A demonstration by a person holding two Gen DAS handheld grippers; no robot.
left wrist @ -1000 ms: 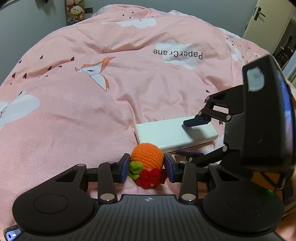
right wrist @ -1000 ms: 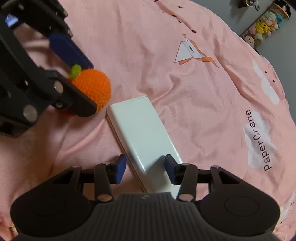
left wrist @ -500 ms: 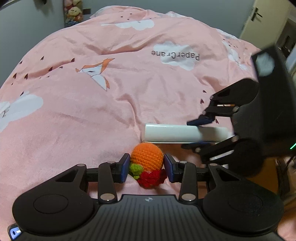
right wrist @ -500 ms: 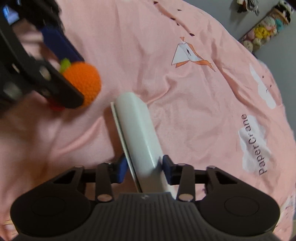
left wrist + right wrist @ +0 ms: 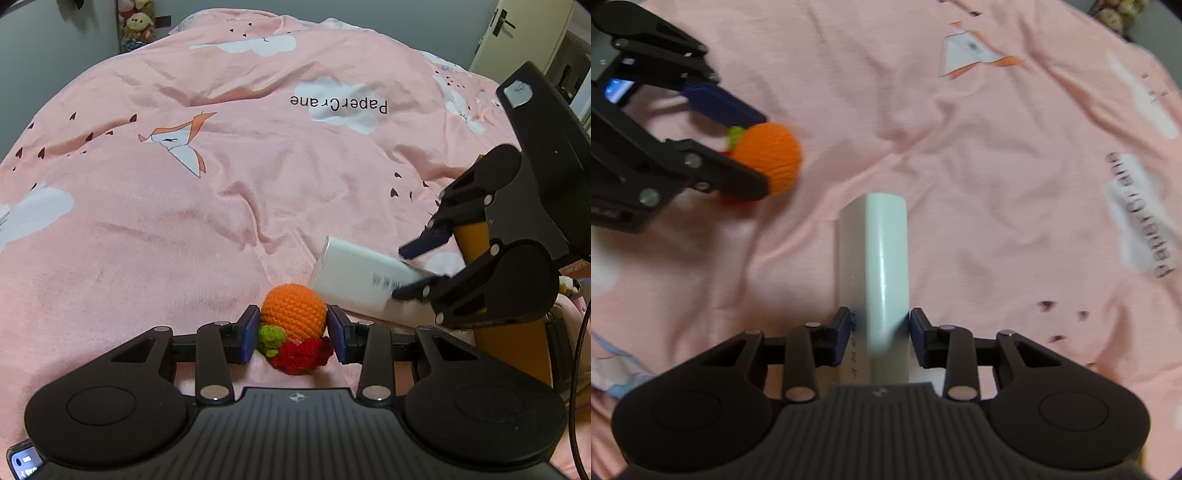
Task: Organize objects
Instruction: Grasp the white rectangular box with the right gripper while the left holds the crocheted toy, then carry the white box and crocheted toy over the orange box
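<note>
My left gripper [image 5: 291,334] is shut on an orange crocheted toy [image 5: 293,312] with green and red trim, held just above the pink bedspread [image 5: 207,206]. My right gripper [image 5: 879,334] is shut on a white power bank [image 5: 877,266], lifted off the bed and turned on its edge. In the left wrist view the power bank [image 5: 354,280] is tilted, held by the right gripper [image 5: 417,266] just right of the toy. In the right wrist view the toy [image 5: 768,158] sits in the left gripper [image 5: 753,147] at upper left.
The bedspread has white cloud prints, a paper crane print [image 5: 177,142] and "PaperCrane" lettering [image 5: 338,105]. Plush toys [image 5: 135,24] hang on the grey wall behind. A door [image 5: 517,33] is at the far right.
The right gripper closed on the power bank, lifted it off the bed and rolled it onto its edge, moving right. The left gripper kept holding the toy, nearly still.
</note>
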